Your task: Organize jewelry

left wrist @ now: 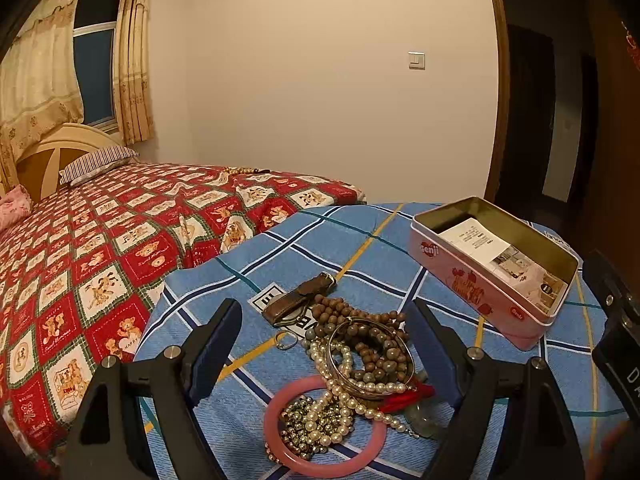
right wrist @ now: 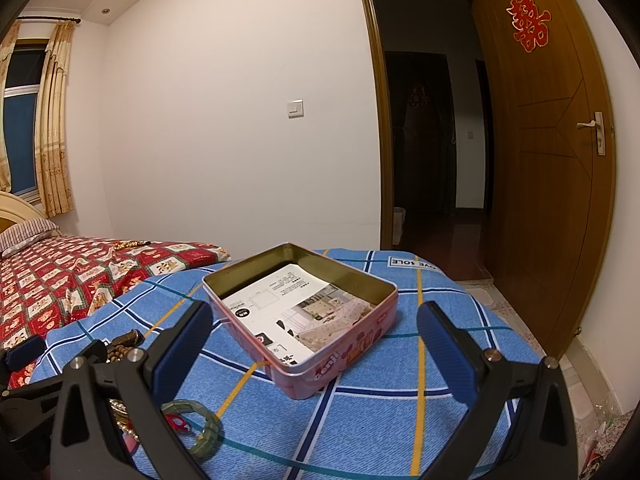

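Jewelry pile and open tin on the blue checked cloth.

The left gripper (left wrist: 322, 334) has its 2 fingers spread wide around a heap of brown wooden beads (left wrist: 362, 342), white pearls (left wrist: 344, 396) and a pink round bangle (left wrist: 324, 426). The right gripper (right wrist: 314, 330) is spread too, holding nothing, facing the pink metal tin (right wrist: 340, 354), which has a paper inside, near the far edge.
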Available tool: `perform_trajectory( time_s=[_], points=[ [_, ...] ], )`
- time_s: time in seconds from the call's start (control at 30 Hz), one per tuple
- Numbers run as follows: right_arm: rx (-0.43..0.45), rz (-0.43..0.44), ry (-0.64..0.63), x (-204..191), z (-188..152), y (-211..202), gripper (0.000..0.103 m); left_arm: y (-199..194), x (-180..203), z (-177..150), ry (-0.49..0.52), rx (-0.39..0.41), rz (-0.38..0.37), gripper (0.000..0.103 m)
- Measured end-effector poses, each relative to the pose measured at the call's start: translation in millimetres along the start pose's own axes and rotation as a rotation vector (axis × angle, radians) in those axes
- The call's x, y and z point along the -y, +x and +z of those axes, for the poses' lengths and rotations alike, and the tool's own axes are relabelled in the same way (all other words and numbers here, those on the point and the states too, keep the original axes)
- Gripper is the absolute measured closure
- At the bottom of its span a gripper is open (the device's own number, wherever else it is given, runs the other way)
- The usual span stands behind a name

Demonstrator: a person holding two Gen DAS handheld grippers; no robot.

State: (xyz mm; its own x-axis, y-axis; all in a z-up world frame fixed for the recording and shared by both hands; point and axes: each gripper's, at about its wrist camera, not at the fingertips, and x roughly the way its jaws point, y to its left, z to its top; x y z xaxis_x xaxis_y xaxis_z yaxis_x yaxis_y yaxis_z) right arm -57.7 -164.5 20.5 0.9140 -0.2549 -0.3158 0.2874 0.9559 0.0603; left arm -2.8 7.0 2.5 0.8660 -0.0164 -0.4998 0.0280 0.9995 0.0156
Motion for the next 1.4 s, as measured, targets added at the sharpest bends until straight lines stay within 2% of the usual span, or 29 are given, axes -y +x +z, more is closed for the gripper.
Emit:
perform_trajectory(
  time_s=[0.43,0.57,0.7,0.83,0.93,1.1,1.2,1.33,1.4],
  points=[
    [-0.003,0.000,-0.001,-0.3,-0.1,0.7,0.000,-1.2,2.1,1.2,-0.002,-0.003,-0.009,0.019],
    [-0.028,0.014,-0.001,-0.2,-1.7,5.2,0.000,-0.7,-5.8,-0.9,-0.003,-0.043,-0.045,0.019],
    [-0.076,0.038,0.027,4.2,-3.9,13.2,0.000,-4.4,-26.0,-6.3,0.030,-0.077,-0.038,0.019],
    [-0.170,0.145,0.056,4.0,-7.6,22.6,0.001,-8.6,-53.4,-11.9,0.050,-0.102,-0.026,0.019],
    [-0.250,0.265,0.037,-5.5,-12.3,26.9,0.008,-8.8,-70.1,-17.5,0.051,-0.118,-0.029,0.019],
    [-0.422,0.459,-0.118,-41.2,-26.5,34.7,0.010,-0.9,-86.3,-24.8,0.011,-0.168,-0.064,0.019],
    [-0.502,0.495,-0.243,-65.9,-40.2,38.5,0.010,1.0,-86.4,-24.1,-0.017,-0.174,-0.099,0.019],
    [-0.558,0.452,-0.366,-87.2,-56.0,48.9,0.012,3.2,-76.1,-18.2,-0.007,-0.170,-0.140,0.019],
    [-0.597,0.445,-0.383,-89.9,-61.8,54.1,0.017,6.6,-69.9,-13.9,0.001,-0.175,-0.171,0.019]
  ],
)
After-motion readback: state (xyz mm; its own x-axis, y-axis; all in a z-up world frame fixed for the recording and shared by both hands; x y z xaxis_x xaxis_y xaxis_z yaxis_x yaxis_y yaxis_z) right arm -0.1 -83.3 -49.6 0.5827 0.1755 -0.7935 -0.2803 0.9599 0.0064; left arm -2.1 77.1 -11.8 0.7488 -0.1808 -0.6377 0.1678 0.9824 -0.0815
